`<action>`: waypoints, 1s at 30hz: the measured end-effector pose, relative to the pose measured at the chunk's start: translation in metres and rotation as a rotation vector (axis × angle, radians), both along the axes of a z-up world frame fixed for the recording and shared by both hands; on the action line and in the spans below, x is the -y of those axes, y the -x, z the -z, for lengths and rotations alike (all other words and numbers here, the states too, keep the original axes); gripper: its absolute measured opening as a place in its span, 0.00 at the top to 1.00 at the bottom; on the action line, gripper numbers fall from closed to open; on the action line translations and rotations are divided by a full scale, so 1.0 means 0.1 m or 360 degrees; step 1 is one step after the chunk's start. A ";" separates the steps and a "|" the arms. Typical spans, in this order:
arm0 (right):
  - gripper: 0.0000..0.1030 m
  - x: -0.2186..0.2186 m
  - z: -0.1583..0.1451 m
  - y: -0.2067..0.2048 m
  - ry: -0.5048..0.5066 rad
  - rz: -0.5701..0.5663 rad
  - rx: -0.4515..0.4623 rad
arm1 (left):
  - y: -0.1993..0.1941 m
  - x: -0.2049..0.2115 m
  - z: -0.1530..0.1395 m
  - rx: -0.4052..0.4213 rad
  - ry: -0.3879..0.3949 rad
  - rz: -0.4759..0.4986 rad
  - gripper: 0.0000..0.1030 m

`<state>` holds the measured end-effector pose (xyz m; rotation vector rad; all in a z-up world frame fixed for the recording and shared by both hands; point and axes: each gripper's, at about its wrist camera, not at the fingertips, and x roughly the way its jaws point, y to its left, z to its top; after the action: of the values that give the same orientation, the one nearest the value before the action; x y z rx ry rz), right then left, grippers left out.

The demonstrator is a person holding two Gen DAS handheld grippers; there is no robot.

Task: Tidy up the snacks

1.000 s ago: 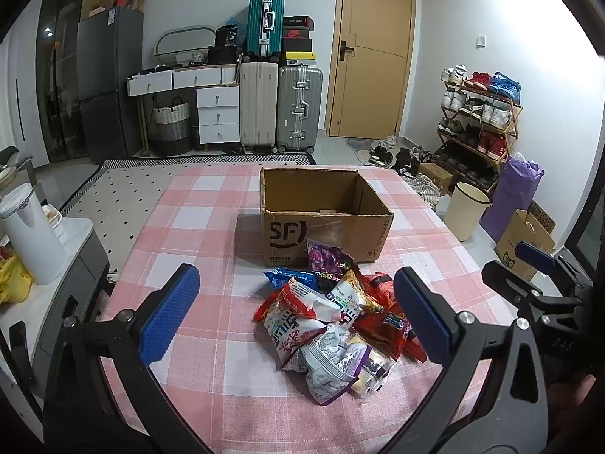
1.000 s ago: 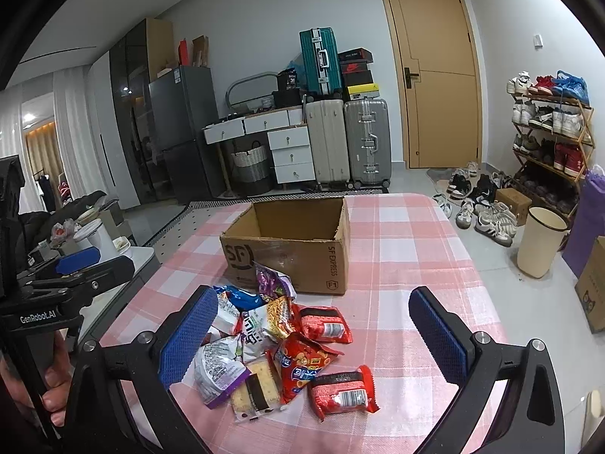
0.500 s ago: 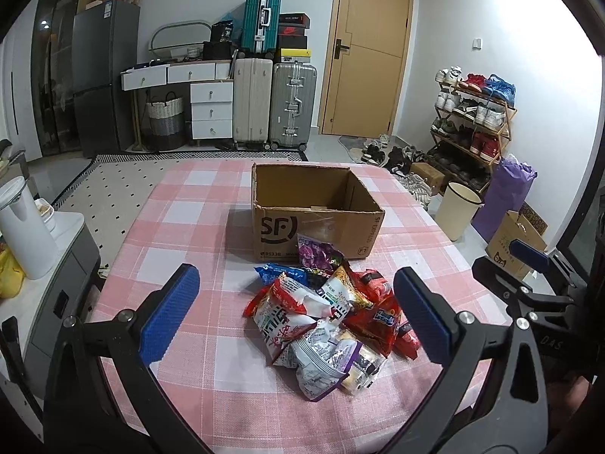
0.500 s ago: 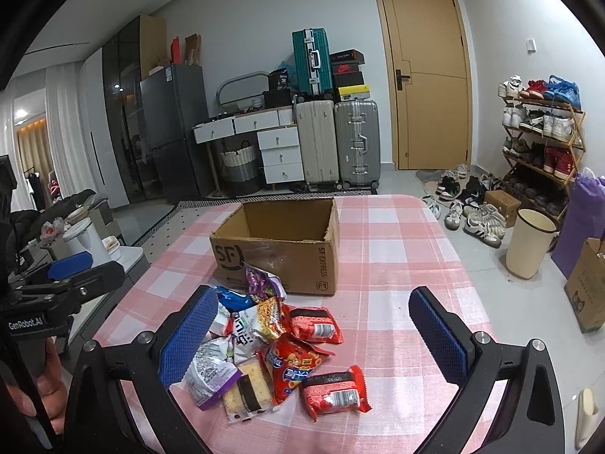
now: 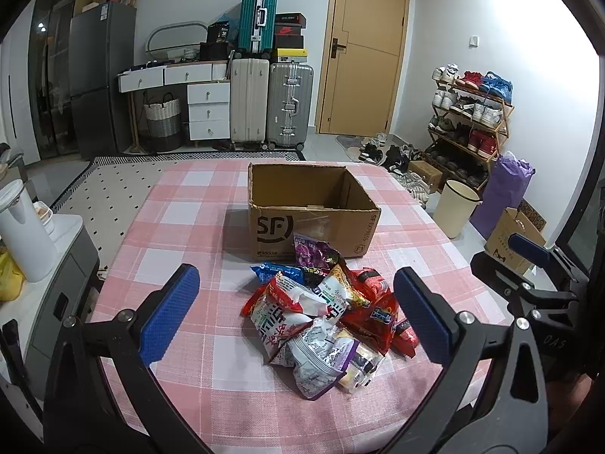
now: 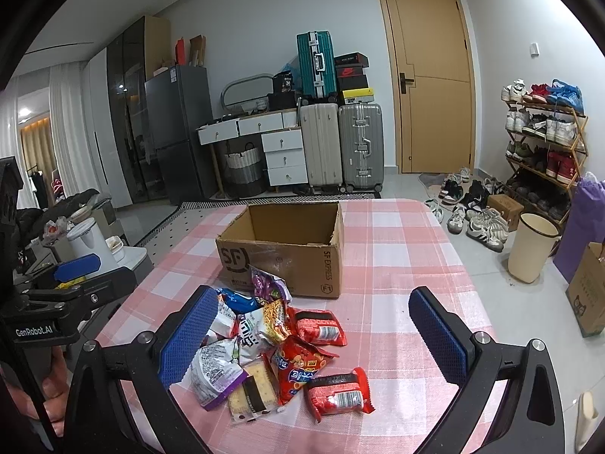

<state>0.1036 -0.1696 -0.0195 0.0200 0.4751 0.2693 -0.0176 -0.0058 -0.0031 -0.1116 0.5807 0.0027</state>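
Observation:
A heap of snack packets (image 5: 321, 314) lies on the pink checked tablecloth (image 5: 181, 227), just in front of an open, empty cardboard box (image 5: 310, 208) marked SF. In the right wrist view the same snack heap (image 6: 272, 348) spreads from a purple-edged bag (image 6: 215, 374) to a red packet (image 6: 338, 395) nearest me, with the box (image 6: 283, 253) behind. My left gripper (image 5: 295, 314) hangs open above the near side of the heap, holding nothing. My right gripper (image 6: 314, 336) is open too, its left pad (image 6: 187, 340) over the heap's left edge.
Left of the table stands a low grey cabinet (image 5: 56, 265) with a white kettle (image 5: 22, 227). Right of it on the floor are a cream bin (image 5: 455, 208), a purple bag (image 5: 503, 193), a cardboard box (image 5: 514, 234) and a shoe rack (image 5: 469, 121). Suitcases (image 5: 270, 102) line the back wall.
Both grippers have dropped and tilted slightly, so the box and the snack heap sit a little differently in each view. Both stay open and nothing on the table has moved.

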 end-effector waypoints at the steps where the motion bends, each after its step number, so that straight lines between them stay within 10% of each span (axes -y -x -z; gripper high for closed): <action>1: 0.00 0.00 0.00 0.00 -0.0001 -0.0001 0.0001 | -0.01 0.00 -0.01 -0.0001 0.0003 -0.0002 0.01; 30: 0.00 0.02 0.51 -0.01 -0.0005 -0.0129 -0.0134 | -0.10 -0.02 0.24 -0.0090 0.0050 0.0072 0.01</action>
<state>0.1045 -0.1714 -0.0701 0.0151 0.5600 0.3498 -0.0079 -0.0035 -0.0275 -0.1295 0.6396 -0.0472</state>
